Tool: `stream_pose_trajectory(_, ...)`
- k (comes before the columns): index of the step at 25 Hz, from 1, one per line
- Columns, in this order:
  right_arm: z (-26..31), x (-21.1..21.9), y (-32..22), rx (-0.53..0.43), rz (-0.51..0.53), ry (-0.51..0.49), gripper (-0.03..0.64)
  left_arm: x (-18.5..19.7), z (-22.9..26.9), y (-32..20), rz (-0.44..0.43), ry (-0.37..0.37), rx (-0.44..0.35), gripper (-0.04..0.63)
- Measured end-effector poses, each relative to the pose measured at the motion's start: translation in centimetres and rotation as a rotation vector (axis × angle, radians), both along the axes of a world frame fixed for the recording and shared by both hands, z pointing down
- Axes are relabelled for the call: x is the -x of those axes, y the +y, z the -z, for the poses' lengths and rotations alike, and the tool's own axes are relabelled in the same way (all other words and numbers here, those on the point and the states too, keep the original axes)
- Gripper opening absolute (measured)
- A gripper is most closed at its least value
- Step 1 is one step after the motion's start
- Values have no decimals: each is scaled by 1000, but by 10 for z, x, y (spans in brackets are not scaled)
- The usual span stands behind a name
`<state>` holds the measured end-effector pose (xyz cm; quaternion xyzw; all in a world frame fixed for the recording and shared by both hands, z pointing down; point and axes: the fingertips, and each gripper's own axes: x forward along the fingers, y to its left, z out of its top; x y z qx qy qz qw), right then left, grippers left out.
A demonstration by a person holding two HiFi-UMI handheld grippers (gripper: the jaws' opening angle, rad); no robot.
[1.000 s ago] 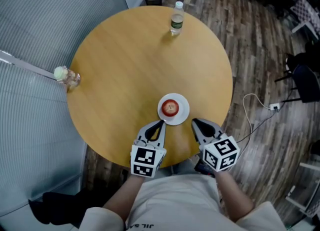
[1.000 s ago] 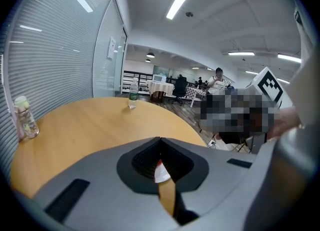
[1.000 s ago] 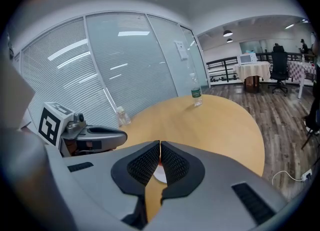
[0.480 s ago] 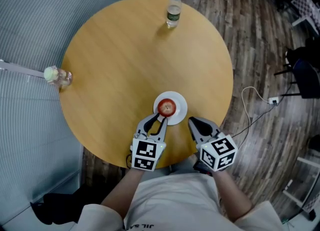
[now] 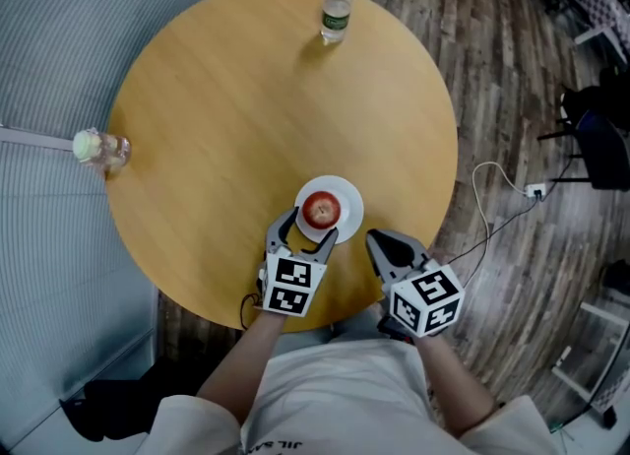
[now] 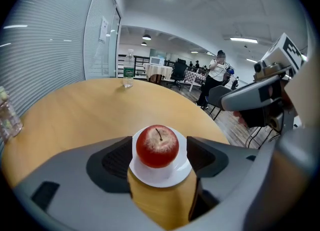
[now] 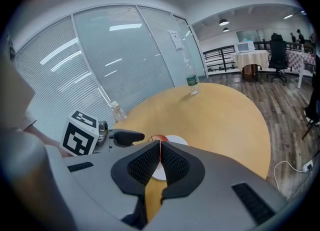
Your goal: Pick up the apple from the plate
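Observation:
A red apple [image 5: 321,210] rests on a small white plate [image 5: 346,197] near the front edge of the round wooden table [image 5: 246,118]. My left gripper [image 5: 307,229] reaches over the plate's near side, its jaws opening. In the left gripper view the apple [image 6: 157,146] sits between the two dark pads [image 6: 116,158] with a gap on each side, and the plate [image 6: 161,174] lies under it. My right gripper [image 5: 380,243] hangs shut just right of the plate, with nothing in it. In the right gripper view its pads [image 7: 149,164] meet in front of the apple [image 7: 159,138].
A clear water bottle [image 5: 336,7] stands at the table's far edge. Another bottle with a pale top [image 5: 98,148] stands at the left edge beside the glass wall. A white cable [image 5: 492,197] lies on the wooden floor to the right.
The left gripper moved forward and down to the plate, and its jaws went from shut to spread on both sides of the apple. The right gripper hardly moved.

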<state>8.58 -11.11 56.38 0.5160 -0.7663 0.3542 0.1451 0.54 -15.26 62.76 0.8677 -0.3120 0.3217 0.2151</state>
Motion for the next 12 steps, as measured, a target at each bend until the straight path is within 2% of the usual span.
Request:
stream_pose_trajectory(8,-5,-3,-4,13,-4,-5,32,-7,-24,-7,-28,-37,3,385)
stream_pose_trajectory(12,-8,-4,-5,23,-6,-8,32,-12,-40,-5,-57,-30,8,405)
